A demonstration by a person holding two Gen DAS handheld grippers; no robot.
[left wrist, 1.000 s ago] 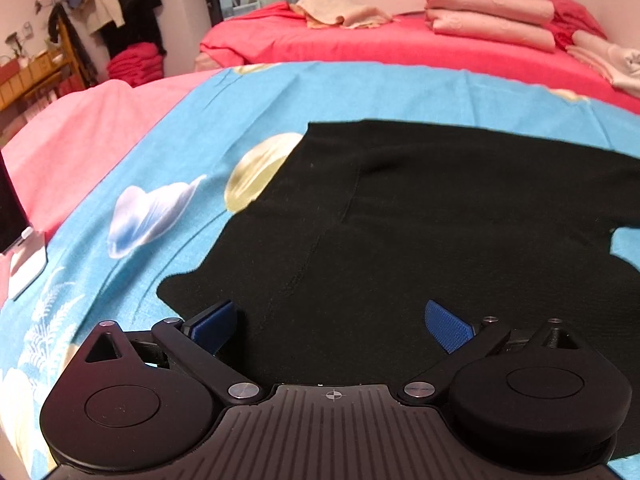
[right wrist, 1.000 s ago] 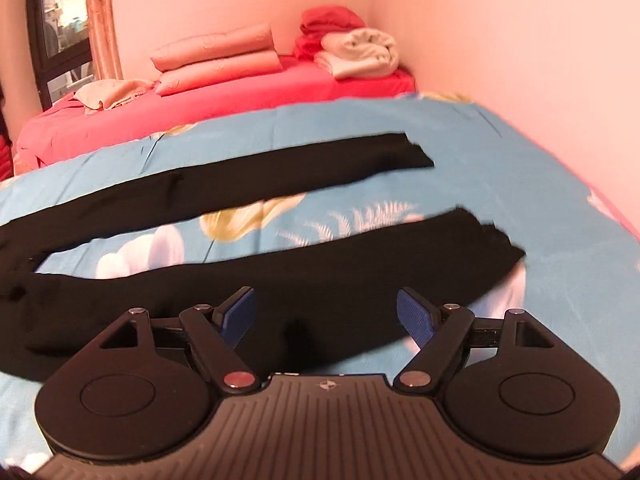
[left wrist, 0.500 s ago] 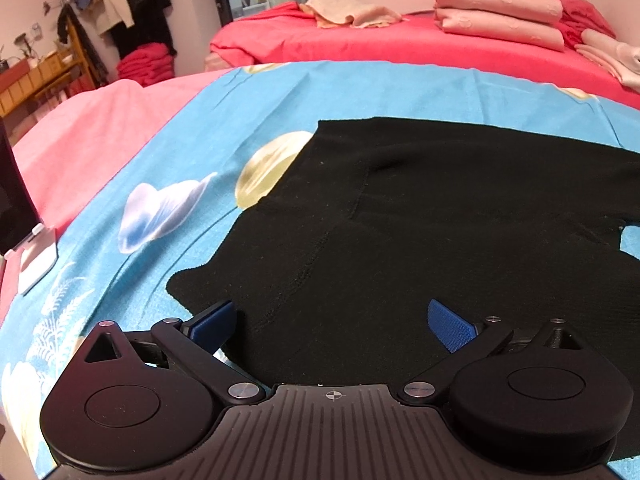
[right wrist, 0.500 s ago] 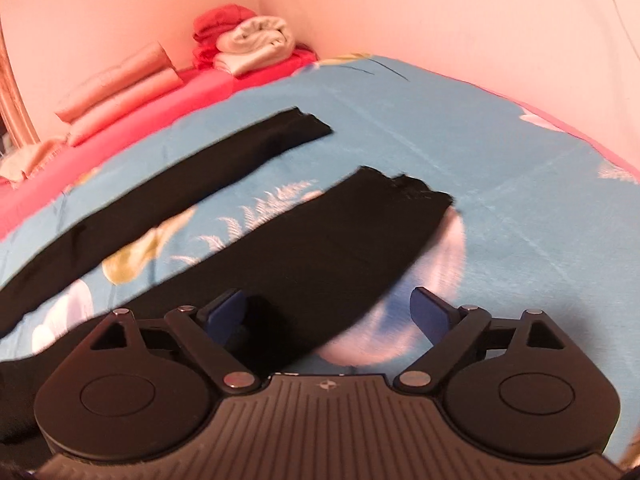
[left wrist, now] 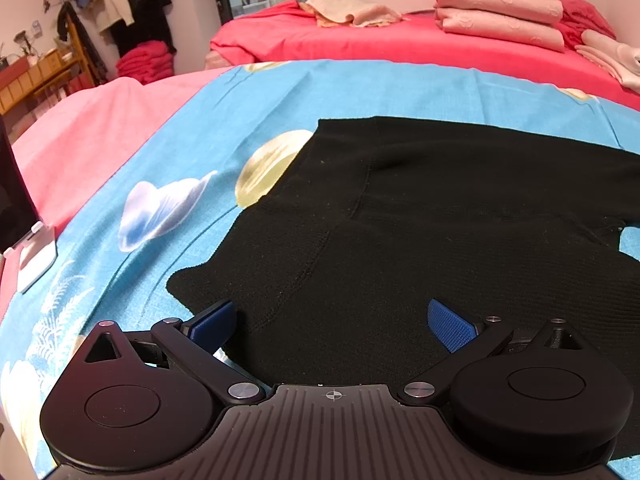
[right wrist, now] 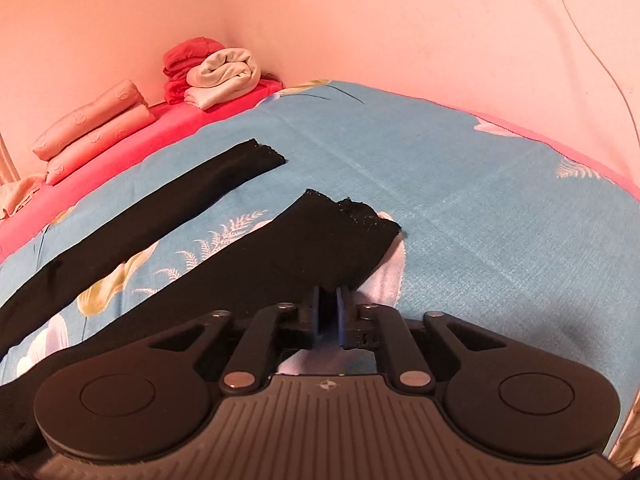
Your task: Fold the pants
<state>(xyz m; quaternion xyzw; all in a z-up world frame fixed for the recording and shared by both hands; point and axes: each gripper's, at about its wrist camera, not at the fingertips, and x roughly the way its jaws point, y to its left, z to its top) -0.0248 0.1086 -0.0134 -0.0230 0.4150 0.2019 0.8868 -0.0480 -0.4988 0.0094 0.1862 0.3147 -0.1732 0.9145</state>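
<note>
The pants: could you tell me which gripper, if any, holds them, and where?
The right gripper has just closed on the pants at the near leg's edge by the cuff. The left gripper holds nothing.

Right gripper (right wrist: 329, 308) — pinching pants (right wrist: 280, 256) hem

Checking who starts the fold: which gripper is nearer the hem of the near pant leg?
Right. The right gripper has just closed on the near leg beside its hem; the left gripper hovers open over the waist end.

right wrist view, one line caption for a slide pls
Right gripper closing on the edge of the near leg of black pants laid flat on a blue floral bedsheet.
</note>
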